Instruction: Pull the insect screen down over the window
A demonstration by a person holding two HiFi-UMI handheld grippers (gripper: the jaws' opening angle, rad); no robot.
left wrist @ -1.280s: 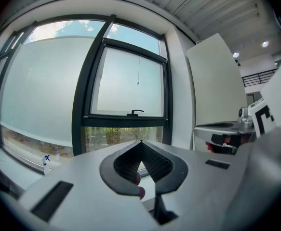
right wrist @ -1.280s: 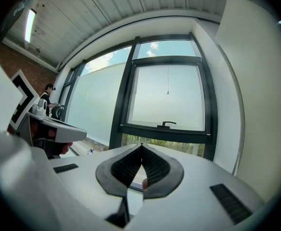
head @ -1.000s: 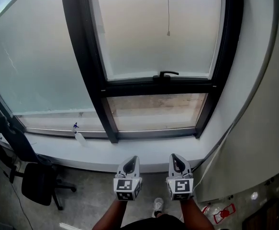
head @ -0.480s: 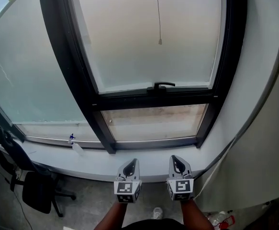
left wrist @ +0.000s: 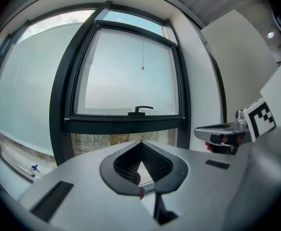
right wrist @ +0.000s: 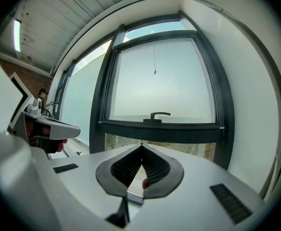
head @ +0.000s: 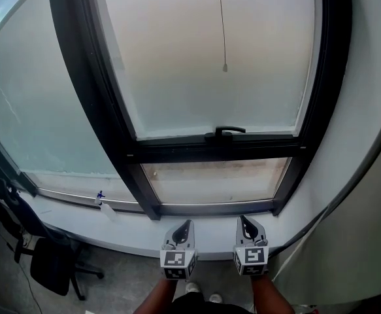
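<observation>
The only container is a small spray bottle (head: 102, 198) lying on the white window sill (head: 72, 218) at 8 o'clock in the head view. It is too small to tell whether anything is in it.

The insect screen itself cannot be made out. Its pull cord (head: 223, 25) hangs down the middle of the upper pane toward 12 o'clock, ending in a small weight clear of the glass, and its top is cut off by the picture's edge. In both gripper views the cord (left wrist: 142, 57) runs up to the top of the black window frame (head: 128, 149), where no housing shows clearly. The upper pane looks milky, so nothing shows through it. A black window handle (head: 224, 131) sits on the frame's crossbar near the centre, with a clear lower pane (head: 216, 182) beneath it.

The left gripper (head: 189, 223) and the right gripper (head: 243, 219) are side by side at 6 o'clock, over the sill's near edge and well below the cord. Each gripper view shows its ribbed pads (left wrist: 152, 165) clenched together at the tips with nothing between them, the window standing well apart ahead.

An office chair (head: 49, 263) at 7 o'clock is partly cut off by dark shapes at the left edge. In the right gripper view, what looks like a person (right wrist: 42, 96) at 9 o'clock is half hidden behind the left gripper.
</observation>
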